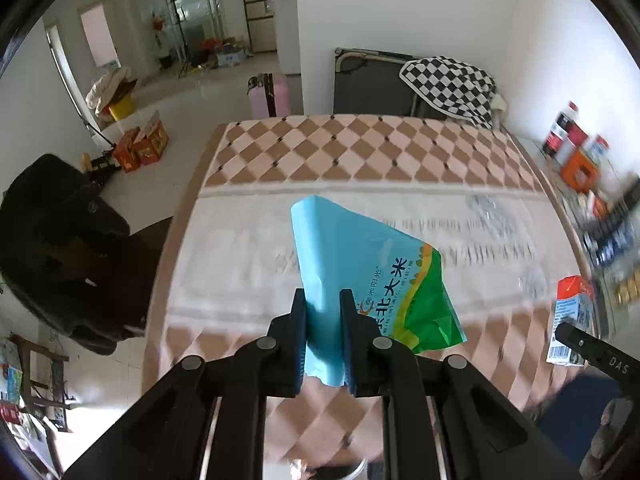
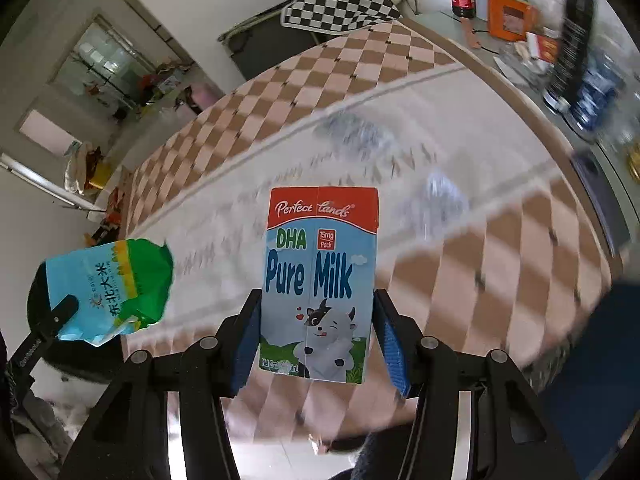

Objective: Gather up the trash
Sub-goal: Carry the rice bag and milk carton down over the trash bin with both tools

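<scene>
Pure Milk carton (image 2: pixel 320 280): a rectangular printed paperboard box, long axis upright, red top band uppermost, clamped at its lower sides by the right gripper (image 2: pixel 316 340) above the near edge of the table (image 2: pixel 500 128). Rice bag (image 1: pixel 360 280): thin, crumpled blue-and-green plastic film, long axis running away from the left gripper (image 1: pixel 324 336), whose jaws pinch its torn blue end. Tablecloth (image 1: pixel 320 152): glossy, with brown-and-pink diamond checks.
</scene>
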